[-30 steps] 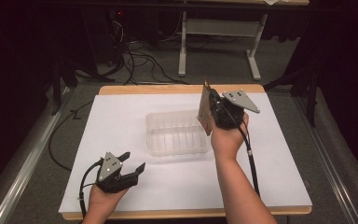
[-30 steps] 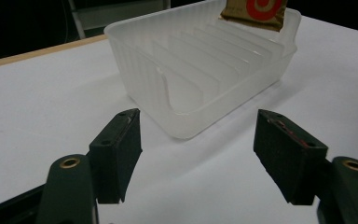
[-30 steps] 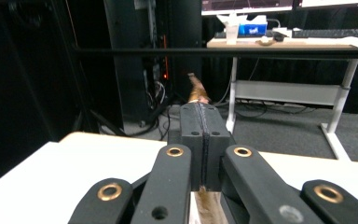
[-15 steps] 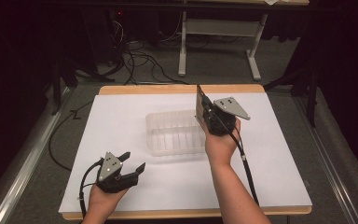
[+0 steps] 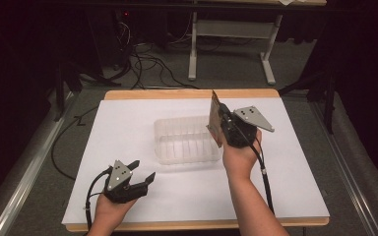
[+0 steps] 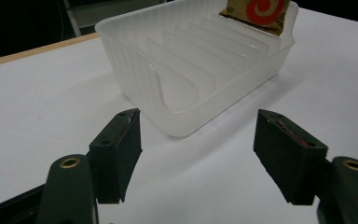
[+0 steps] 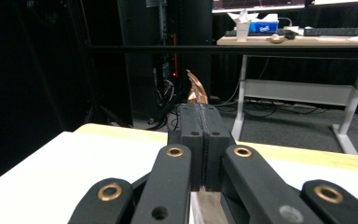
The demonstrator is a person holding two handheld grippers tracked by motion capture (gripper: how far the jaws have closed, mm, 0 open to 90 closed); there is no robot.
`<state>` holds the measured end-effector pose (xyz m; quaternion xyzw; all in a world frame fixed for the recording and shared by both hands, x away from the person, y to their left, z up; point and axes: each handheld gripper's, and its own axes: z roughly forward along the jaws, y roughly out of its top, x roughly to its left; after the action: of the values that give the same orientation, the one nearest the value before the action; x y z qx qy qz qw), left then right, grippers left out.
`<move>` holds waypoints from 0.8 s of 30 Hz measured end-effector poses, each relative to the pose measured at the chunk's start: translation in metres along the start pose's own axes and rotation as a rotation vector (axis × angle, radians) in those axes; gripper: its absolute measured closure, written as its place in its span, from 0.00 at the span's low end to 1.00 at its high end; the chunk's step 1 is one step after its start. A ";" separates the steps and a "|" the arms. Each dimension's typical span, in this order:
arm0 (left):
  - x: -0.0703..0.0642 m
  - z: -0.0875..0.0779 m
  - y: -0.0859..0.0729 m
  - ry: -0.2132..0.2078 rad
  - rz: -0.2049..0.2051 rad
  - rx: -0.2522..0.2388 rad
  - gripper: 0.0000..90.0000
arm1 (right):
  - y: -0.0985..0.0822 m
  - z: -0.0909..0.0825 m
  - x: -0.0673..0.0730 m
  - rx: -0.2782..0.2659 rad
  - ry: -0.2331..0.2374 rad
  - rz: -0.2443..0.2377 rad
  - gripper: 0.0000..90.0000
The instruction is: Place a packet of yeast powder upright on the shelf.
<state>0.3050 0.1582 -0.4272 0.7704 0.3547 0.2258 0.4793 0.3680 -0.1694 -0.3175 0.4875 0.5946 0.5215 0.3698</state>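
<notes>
High view: right gripper [image 5: 220, 119] clamped tight on a thin brown-gold foil packet [image 5: 214, 117], upright above the right end of the clear ribbed plastic tray [image 5: 184, 140]; left gripper [image 5: 140, 173] resting wide open and empty, near left. Left gripper view: packet's orange swirl [image 6: 256, 14] poised over the far slots, likely to snag a rib if tilted. Right gripper view: pads pressed together, packet edge [image 7: 196, 88] poking up beyond.

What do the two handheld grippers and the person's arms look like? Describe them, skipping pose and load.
Both are black two-jaw tools. The left gripper carries a grey three-cornered plate with dark dots and trails a black cable; its blocky pads show reddish traces, and its links have brass-coloured rivets. The right gripper has the same plate, cable and rivets. The forearms are bare, with no sleeves in view.
</notes>
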 end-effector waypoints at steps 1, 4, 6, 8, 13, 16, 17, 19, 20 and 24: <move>0.000 0.000 0.000 -0.002 0.001 0.002 0.36 | 0.001 -0.002 -0.001 -0.001 -0.006 -0.003 1.00; -0.002 0.001 0.000 -0.001 0.008 0.003 0.36 | 0.000 -0.005 -0.005 0.001 -0.020 0.002 1.00; -0.002 0.001 0.000 -0.001 0.009 0.004 0.36 | -0.002 -0.005 -0.008 0.002 -0.025 0.002 1.00; -0.003 0.001 0.000 -0.001 0.009 0.005 0.36 | -0.002 -0.006 -0.010 0.000 -0.033 0.003 1.00; -0.003 0.001 0.000 -0.004 0.015 0.011 0.36 | 0.003 -0.009 -0.018 -0.017 -0.043 0.029 1.00; -0.003 0.001 0.000 -0.003 0.015 0.007 0.36 | 0.007 -0.005 -0.019 -0.018 -0.058 0.024 1.00; -0.003 0.001 0.000 -0.003 0.015 0.007 0.36 | 0.008 -0.003 -0.020 -0.019 -0.062 0.026 1.00; -0.003 0.000 0.000 -0.002 0.013 0.006 0.36 | 0.010 0.001 -0.020 -0.019 -0.072 0.025 1.00; -0.002 0.000 0.000 -0.003 0.012 0.005 0.36 | 0.011 0.003 -0.020 -0.020 -0.075 0.024 1.00; -0.002 0.001 0.000 -0.004 0.021 0.012 0.36 | 0.018 0.008 -0.019 -0.015 -0.112 0.006 1.00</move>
<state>0.3040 0.1564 -0.4278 0.7774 0.3468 0.2272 0.4730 0.3841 -0.1864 -0.3025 0.5150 0.5675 0.4989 0.4047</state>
